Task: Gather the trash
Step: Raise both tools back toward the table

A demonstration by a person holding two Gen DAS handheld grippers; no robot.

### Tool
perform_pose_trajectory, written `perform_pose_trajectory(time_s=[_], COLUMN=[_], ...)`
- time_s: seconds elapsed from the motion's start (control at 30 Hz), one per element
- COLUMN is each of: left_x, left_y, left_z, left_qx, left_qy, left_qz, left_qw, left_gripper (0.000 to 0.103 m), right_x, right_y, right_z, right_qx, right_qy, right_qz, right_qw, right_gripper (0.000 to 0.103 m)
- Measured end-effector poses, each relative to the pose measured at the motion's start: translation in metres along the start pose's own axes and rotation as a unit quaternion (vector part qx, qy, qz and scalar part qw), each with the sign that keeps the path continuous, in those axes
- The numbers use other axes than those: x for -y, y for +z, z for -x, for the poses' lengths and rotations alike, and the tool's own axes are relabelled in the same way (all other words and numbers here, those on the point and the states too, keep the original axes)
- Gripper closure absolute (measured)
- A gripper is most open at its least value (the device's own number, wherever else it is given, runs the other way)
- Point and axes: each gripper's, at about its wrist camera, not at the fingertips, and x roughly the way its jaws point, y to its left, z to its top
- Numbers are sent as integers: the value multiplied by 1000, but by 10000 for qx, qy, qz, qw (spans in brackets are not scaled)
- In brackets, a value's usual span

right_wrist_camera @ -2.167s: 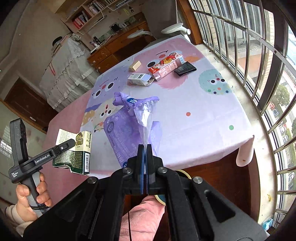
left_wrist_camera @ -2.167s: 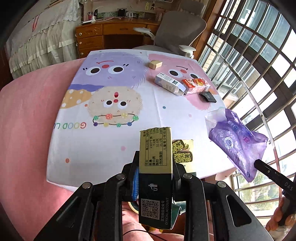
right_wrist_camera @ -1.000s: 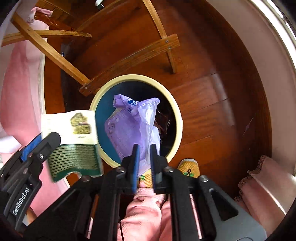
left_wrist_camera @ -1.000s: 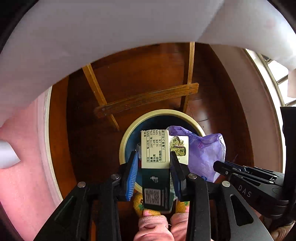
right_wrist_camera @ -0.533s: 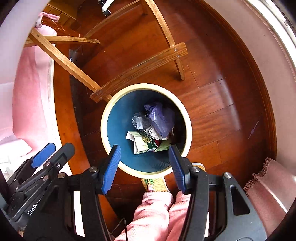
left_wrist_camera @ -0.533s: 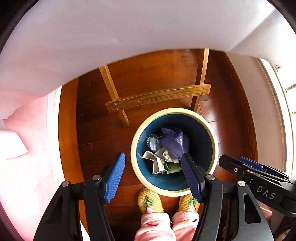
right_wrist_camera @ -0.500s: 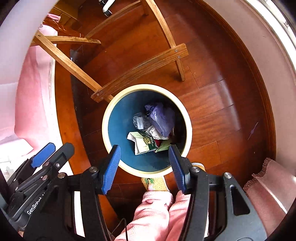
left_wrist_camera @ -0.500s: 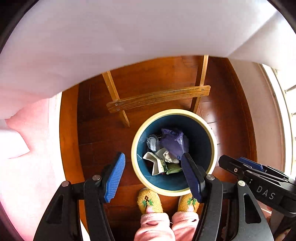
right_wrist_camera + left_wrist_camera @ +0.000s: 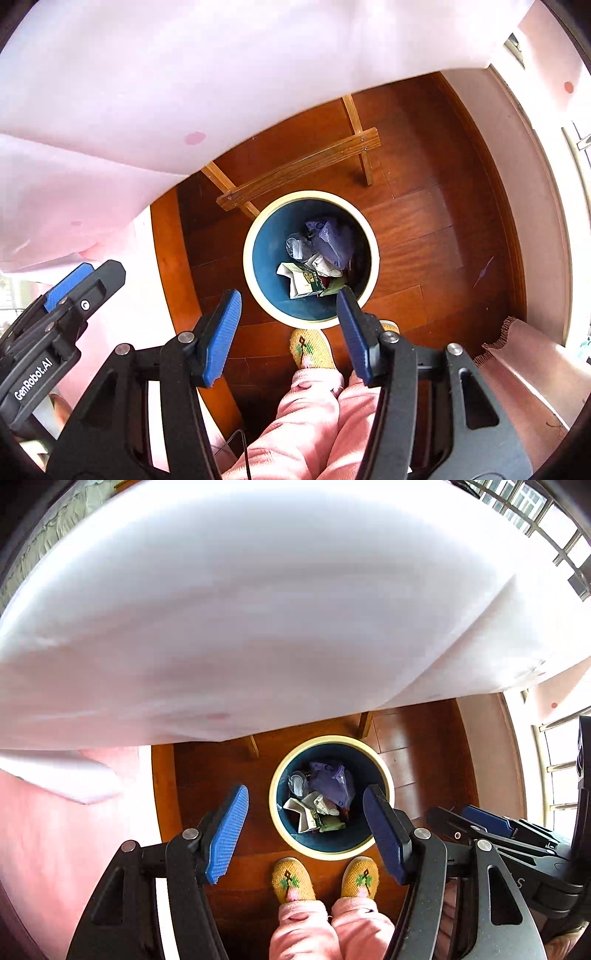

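A round bin with a cream rim (image 9: 275,814) (image 9: 248,269) and blue inside stands on the wood floor below both grippers. In it lie a purple plastic bag (image 9: 330,784) (image 9: 332,242), a green-and-white carton (image 9: 306,816) (image 9: 301,280) and a clear crumpled wrapper (image 9: 297,781). My left gripper (image 9: 306,812) hangs open above the bin with nothing between its blue pads. Over the bin's near edge my right gripper (image 9: 288,314) is open too and holds nothing.
The white tablecloth's hanging edge (image 9: 258,609) (image 9: 184,74) fills the top of both views. Wooden table legs and a crossbar (image 9: 299,166) stand just behind the bin. A person's yellow slippers (image 9: 293,880) and pink trouser legs (image 9: 314,417) are at the bin's near side. A pink rug corner (image 9: 517,354) lies right.
Both grippers let go of the carton and the purple bag, which now lie in the bin. Since half a second ago both grippers have risen; the tablecloth covers more of each view.
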Motion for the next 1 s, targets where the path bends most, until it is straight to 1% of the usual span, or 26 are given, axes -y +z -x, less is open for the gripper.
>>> perform_pose_trajectory(time_s=[0.07,0.2,0.3,0.37,0.43,0.57,0.73,0.87,0.9,1.0], left_x=[-2,-7,-10,-12,-12,-13,-11,0,4,13], left_y=[6,19,33,42,53,80,111,134,139,153], left_z=[26,80,120,146,172,220,270,304,310,327], left_qx=[118,393,592,747,932,1338,1739,1995,2052,2166], left_qy=[-53,-125,-225,-293,-324,-337,-494,-668,-701,-843], left_qz=[-40,-234,-384,-483,-619,-939,-1221,-1522,-1601,-1775], left_qw=[9999,9989,9973,9956,9932,9860,9759,9657,9630,9563], left_gripper=[28,25,20,13,12,11,11,9,8,6], right_x=[-6,-22,-34,-42,-49,-62,-76,-88,-89,-92], right_y=[-3,-5,-4,-1,4,15,31,46,49,62], right_z=[21,64,97,120,142,186,238,278,282,304], right_qx=[15,130,234,363,540,957,1504,1962,2054,2224], right_qy=[46,58,56,59,70,99,62,-7,-31,-37], right_qz=[-55,-10,-55,-98,-143,-215,-286,-287,-272,-297], right_qw=[10000,9999,9997,9993,9984,9951,9882,9801,9783,9745], right_gripper=[52,52,52,52,52,52,52,52,52,52])
